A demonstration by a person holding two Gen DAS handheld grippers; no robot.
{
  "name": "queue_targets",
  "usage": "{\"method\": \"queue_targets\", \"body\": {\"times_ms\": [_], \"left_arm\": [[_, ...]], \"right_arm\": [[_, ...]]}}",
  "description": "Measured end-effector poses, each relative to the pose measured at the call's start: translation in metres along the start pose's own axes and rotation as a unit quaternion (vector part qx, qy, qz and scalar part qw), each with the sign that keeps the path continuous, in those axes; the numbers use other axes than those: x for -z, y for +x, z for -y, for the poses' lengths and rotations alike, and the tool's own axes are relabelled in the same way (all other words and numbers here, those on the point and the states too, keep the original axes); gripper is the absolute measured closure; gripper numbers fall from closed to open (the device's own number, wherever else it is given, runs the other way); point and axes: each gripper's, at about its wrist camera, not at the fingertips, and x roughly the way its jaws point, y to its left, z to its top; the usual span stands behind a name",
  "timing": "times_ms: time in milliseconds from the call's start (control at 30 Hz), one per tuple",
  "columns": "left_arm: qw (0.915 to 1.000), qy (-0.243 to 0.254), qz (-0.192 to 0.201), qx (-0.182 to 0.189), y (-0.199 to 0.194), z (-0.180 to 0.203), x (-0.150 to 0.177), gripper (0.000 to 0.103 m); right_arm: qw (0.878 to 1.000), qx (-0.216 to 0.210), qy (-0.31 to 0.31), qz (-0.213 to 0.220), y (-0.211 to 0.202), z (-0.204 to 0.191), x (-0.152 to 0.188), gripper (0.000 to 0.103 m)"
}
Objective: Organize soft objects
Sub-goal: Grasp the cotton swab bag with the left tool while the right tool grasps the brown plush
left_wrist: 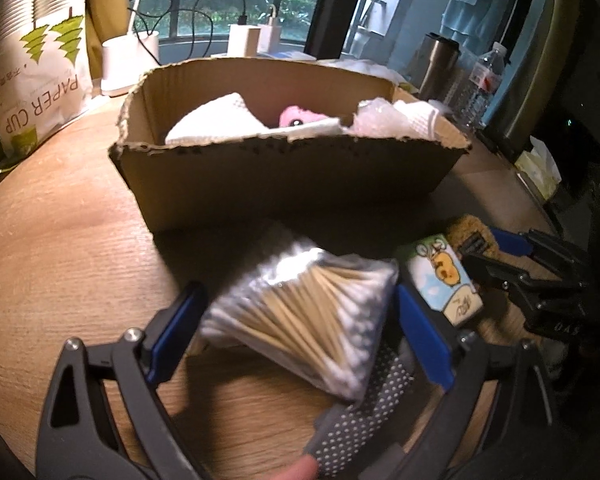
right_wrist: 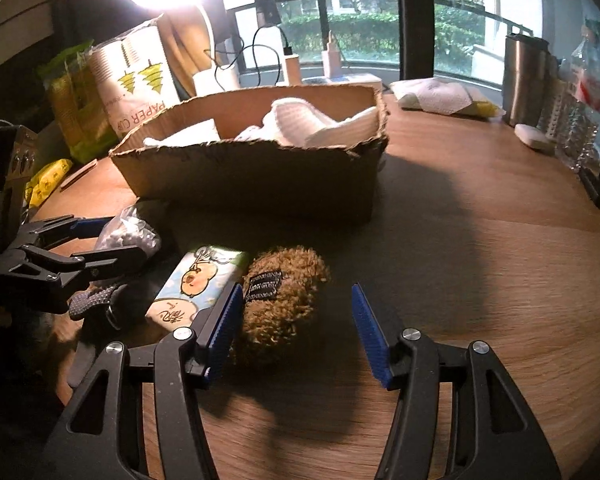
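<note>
Two grippers are lowered over the loose things in front of the cardboard box (left_wrist: 292, 168), so the step in hand is judged to be a double pick-up. Farthest left, the left gripper (left_wrist: 300, 320) is spread wide around the bag of cotton swabs (left_wrist: 300, 312): its right pad is seen just at the bag's edge, its left pad stands clear, and nothing is clamped yet. The bag is seen lying on the desk (left_wrist: 60, 248), partly over a grey dotted cloth (left_wrist: 364, 396). Next to the right, a tissue pack (right_wrist: 196, 288) printed with a cartoon is left untouched between the two grippers. Further right, the brown plush toy (right_wrist: 280, 300) is bracketed by the right gripper (right_wrist: 298, 328), which is about half open; its left pad is laid against the toy's side, while a clear gap is kept at the right pad, so no hold is seen. White cloths and a pink toy (left_wrist: 296, 116) are already stowed in the box behind. For the next move, both pairs of jaws would need to be closed gently on the soft goods, then raised above the torn box rim before anything is let go inside; the slippery swab bag is judged the likelier to slide
</note>
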Motion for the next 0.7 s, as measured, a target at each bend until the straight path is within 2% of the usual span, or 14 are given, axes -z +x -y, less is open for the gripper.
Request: {"method": "queue_targets", "body": {"times_ms": [67,133,167,233,467,700], "left_arm": [[1.0,0.001,0.003,0.001,-0.001,0.0,0.0,0.009],[1.0,0.006,0.007,0.003,-0.002,0.001,0.0,0.011],[0.9999,0.01,0.008,0.003,-0.002,0.002,0.0,0.017],[0.9998,0.019,0.01,0.003,-0.003,0.005,0.0,0.019],[0.9993,0.026,0.023,0.011,-0.01,0.006,-0.001,0.023],[0.9973,0.026,0.067,0.015,-0.035,0.006,-0.007,0.023]], "right_arm": [[1.0,-0.002,0.003,0.002,0.0,0.0,0.0,0.044],[1.0,-0.007,0.004,0.005,-0.001,0.0,0.0,0.061],[1.0,-0.01,0.004,0.006,-0.001,0.0,0.0,0.063],[1.0,-0.008,0.0,0.008,-0.001,-0.002,0.0,0.065],[1.0,-0.006,-0.002,0.02,-0.007,-0.002,-0.001,0.067],[0.999,0.003,-0.005,0.042,-0.02,0.0,-0.009,0.067]]}}
